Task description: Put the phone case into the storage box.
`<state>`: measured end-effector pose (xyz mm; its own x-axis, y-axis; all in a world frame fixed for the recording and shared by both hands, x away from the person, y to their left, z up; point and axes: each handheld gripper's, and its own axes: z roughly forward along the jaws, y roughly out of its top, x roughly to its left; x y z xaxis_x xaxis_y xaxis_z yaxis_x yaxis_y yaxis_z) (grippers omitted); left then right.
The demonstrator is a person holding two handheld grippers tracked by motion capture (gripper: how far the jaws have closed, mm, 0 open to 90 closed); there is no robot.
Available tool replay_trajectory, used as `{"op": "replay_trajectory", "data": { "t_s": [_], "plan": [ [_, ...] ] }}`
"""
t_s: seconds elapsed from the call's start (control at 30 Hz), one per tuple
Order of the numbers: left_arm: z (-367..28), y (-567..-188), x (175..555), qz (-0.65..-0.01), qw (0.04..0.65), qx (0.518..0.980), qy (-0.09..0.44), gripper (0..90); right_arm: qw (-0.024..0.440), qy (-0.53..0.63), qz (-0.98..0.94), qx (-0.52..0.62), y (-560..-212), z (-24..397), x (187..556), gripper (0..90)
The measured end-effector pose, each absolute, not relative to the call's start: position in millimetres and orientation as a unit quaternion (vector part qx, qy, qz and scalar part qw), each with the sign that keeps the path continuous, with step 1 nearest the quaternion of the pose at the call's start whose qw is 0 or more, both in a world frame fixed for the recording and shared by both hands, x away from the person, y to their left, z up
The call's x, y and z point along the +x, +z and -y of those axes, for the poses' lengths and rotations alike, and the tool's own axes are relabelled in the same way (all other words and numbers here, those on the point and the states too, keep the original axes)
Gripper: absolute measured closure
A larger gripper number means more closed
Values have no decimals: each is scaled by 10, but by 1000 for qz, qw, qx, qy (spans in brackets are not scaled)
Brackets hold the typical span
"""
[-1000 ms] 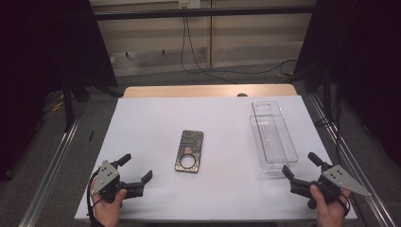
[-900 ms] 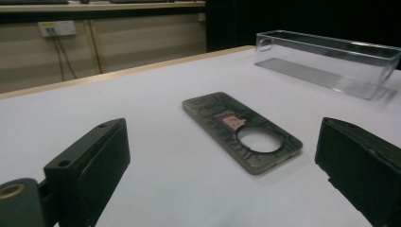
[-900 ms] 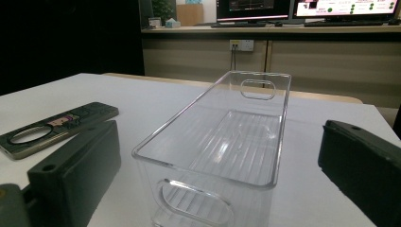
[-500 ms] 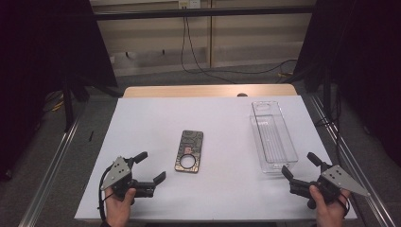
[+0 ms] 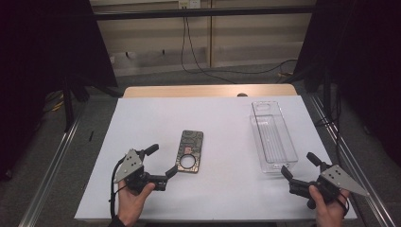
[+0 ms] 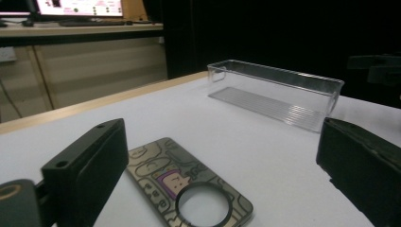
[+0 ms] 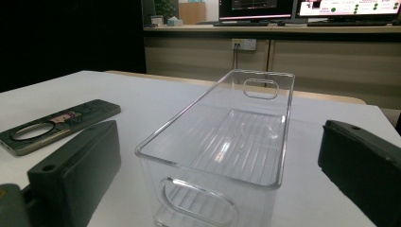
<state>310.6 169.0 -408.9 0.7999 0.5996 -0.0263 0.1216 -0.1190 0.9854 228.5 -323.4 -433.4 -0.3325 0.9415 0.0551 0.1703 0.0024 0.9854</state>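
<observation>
A dark patterned phone case point(image 5: 190, 151) with a ring on its near end lies flat at the middle of the white table point(image 5: 222, 118). My left gripper point(image 5: 163, 159) stands open just left of the case's near end, one jaw tip close to its corner. From the left gripper view the phone case point(image 6: 189, 189) lies between and just ahead of the open jaws, which hold nothing. A clear plastic bin point(image 5: 273, 137) stands empty on the right. My right gripper point(image 5: 299, 164) is open just short of its near end, and the bin point(image 7: 222, 137) sits straight ahead of those jaws.
The table's wooden far edge point(image 5: 208, 90) shows beyond the white sheet. Metal rails point(image 5: 56, 161) run along both sides. In the left gripper view the clear bin point(image 6: 279, 92) stands farther off to the right. In the right gripper view the phone case point(image 7: 56, 123) lies at the left.
My left gripper has moved right and slightly forward, from the table's front left up beside the phone case. The right gripper has stayed where it was.
</observation>
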Motion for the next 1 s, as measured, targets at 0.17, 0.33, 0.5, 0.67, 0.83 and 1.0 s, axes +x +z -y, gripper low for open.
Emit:
{"op": "replay_trajectory", "data": {
  "t_s": [0.17, 0.33, 0.5, 0.67, 0.83, 1.0],
  "plan": [
    [-1605, -4095, 3192, -251, 616, 718, 203, 35, 355, 541, -612, 455, -4336, 3234, 2284, 0],
    [-1576, -4133, 3296, -252, 621, 715, 200, 25, 353, 541, -613, 455, -4336, 3233, 2286, 0],
    [-1517, -4134, 3371, -241, 631, 710, 198, 14, 354, 541, -613, 455, -4335, 3234, 2286, 0],
    [-1425, -4100, 3430, -234, 628, 716, 198, 16, 355, 541, -612, 455, -4334, 3236, 2282, 0],
    [-1399, -4127, 3545, -237, 620, 721, 197, 12, 355, 541, -612, 455, -4336, 3236, 2283, 0],
    [-1366, -4122, 3672, -250, 620, 717, 197, 13, 355, 541, -613, 453, -4335, 3234, 2283, 0]
  ]
}}
